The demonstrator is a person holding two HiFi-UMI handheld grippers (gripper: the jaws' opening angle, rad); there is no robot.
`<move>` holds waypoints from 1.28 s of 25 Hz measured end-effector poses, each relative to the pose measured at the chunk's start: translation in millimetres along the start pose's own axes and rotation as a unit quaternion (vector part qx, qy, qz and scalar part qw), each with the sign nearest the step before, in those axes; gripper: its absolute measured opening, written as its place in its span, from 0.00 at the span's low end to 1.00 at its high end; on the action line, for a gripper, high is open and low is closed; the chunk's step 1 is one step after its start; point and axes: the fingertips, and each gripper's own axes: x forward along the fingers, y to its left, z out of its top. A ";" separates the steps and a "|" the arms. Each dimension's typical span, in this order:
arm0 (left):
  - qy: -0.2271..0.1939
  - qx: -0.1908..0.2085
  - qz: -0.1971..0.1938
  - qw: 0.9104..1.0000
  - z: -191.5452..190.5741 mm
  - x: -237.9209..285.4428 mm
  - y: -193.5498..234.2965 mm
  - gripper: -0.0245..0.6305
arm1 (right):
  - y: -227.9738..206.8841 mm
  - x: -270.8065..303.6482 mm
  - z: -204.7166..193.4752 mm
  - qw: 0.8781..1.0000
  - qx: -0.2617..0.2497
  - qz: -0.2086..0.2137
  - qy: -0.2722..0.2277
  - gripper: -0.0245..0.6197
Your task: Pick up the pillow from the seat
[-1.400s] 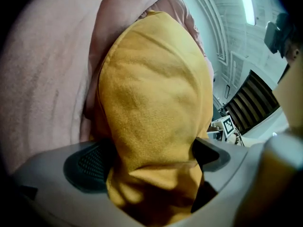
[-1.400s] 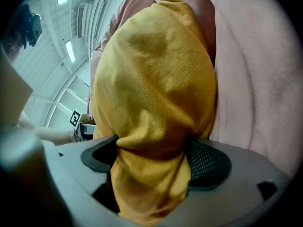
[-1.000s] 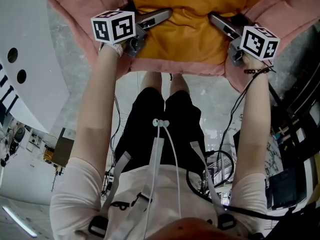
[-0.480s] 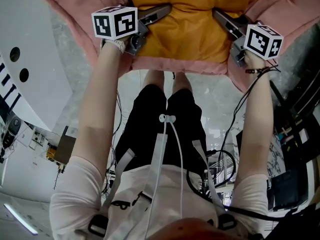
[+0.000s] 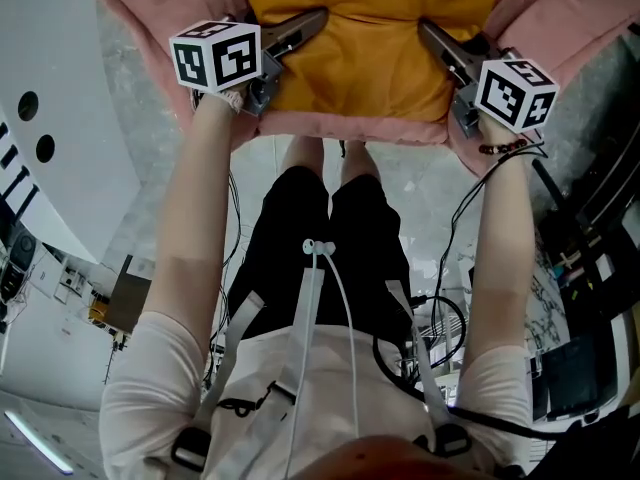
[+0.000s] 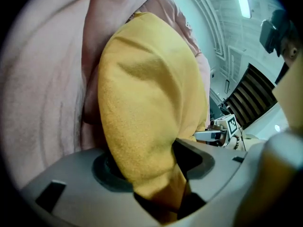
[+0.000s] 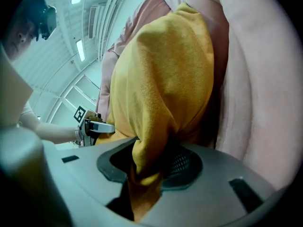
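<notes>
While left claw (image 5: 308,21) and right claw (image 5: 432,36), just closed, clamp pillow (image 5: 370,58) fabric: lift evenly.
Thin pinches, so keep both level, clearing the pink seat (image 5: 350,126) below them.

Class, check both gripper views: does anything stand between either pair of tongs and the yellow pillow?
Nothing visible. The left tongs and right tongs have just been closing and now pinch the pillow directly; the pink seat only flanks it.
</notes>
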 end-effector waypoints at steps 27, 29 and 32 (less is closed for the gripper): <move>-0.078 0.057 0.032 0.995 21.9 -74.2 -87.7 0.38 | 69.5 -73.2 25.7 0.998 -0.040 -0.013 -0.054 0.26; -0.089 0.061 0.031 0.994 32.1 -90.4 -104.4 0.38 | 85.1 -86.1 38.4 0.997 -0.048 -0.012 -0.065 0.26; -0.112 0.070 0.022 0.991 48.2 -115.1 -132.2 0.37 | 108.0 -108.7 57.8 0.995 -0.051 -0.009 -0.090 0.26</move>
